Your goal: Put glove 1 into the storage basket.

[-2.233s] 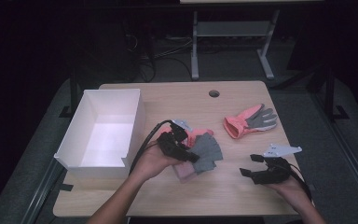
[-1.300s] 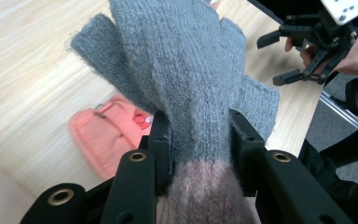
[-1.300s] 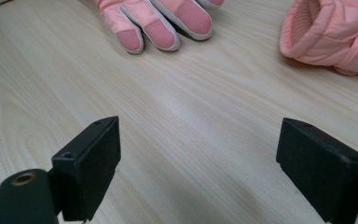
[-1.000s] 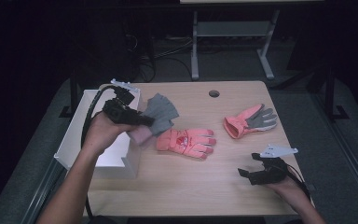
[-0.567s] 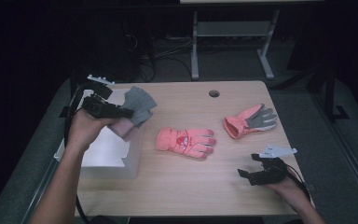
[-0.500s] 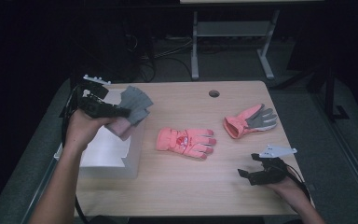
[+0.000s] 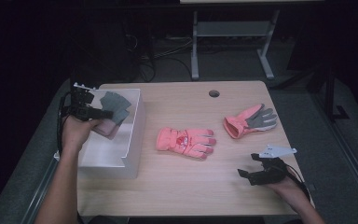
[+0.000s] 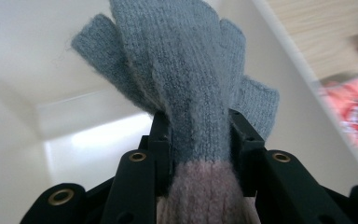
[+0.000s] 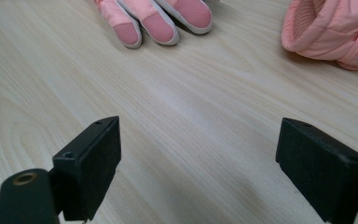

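A grey knitted glove [image 7: 114, 106] with a pale pink cuff hangs over the open white box [image 7: 135, 135], and my left gripper [image 7: 103, 113] is shut on it. In the left gripper view both black jaws press the grey knitted glove [image 8: 186, 84] just above the cuff, with the box's white inside behind it. One pink ski glove [image 7: 184, 142] lies flat at the table's middle. A second pink ski glove [image 7: 251, 121] with a grey palm lies to its right. My right gripper [image 7: 245, 175] rests open near the front right edge, its jaws wide apart over bare wood [image 9: 196, 154].
The wooden table [image 7: 191, 196] has a round cable hole [image 7: 213, 93] near its far edge. A metal stand [image 7: 228, 32] and cables sit on the dark floor beyond. The fingertips of the middle pink glove [image 9: 158, 23] lie just ahead of my right gripper.
My left gripper has carried the grey glove from the table's middle leftward and down over the white box. The right gripper has stayed in place.
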`<state>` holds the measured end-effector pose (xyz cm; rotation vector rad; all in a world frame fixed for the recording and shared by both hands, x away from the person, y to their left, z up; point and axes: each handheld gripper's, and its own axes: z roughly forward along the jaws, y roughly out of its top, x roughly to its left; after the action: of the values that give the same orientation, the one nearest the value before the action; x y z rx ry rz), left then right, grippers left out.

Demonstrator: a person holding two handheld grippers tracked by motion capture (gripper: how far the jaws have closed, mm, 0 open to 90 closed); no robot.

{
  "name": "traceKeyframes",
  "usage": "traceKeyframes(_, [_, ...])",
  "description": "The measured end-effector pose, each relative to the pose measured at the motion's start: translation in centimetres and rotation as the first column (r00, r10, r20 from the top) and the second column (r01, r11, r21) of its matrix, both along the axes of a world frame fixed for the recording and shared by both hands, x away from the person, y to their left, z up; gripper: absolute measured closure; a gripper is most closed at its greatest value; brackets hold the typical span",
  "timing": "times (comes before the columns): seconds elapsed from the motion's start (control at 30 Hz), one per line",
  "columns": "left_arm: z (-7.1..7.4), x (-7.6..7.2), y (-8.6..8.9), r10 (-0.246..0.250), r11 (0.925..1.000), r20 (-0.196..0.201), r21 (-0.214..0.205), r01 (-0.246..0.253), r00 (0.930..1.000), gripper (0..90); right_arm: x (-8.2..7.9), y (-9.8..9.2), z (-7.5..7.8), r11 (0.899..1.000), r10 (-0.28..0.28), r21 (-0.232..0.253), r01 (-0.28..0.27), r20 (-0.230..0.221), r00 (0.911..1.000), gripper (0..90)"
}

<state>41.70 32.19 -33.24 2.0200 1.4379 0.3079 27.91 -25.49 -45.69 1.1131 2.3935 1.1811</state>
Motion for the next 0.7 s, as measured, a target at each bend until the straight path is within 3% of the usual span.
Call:
traceKeyframes(0.07, [-0.8, 0.4, 0.4, 0.010, 0.9999, -0.017, 0.001, -0.010, 0.9998, 66.9, 0.0, 0.1, 0.0, 1.000, 0.007, 0.000, -0.007, 0.001, 1.0000, 13.9])
traceKeyframes(0.2, [-2.1, 1.4, 0.9, 0.044, 0.9969, -0.038, 0.066, -0.042, 0.9983, 66.8, -0.1, 0.1, 0.0, 1.000, 0.009, 0.003, -0.009, 0.003, 1.0000, 13.9])
traceKeyframes(0.53, [-5.8, 2.4, 1.4, 0.085, 0.9943, -0.092, 0.073, -0.078, 0.9922, 66.7, -0.1, 0.0, 0.1, 1.000, 0.014, 0.011, -0.015, 0.008, 0.9999, 14.0])
traceKeyframes(0.7, [-7.2, 2.7, 1.1, 0.082, 0.9890, -0.129, 0.133, -0.064, 0.9882, 66.3, -0.1, 0.0, 0.1, 1.000, 0.015, 0.010, -0.015, 0.010, 0.9998, 13.9])
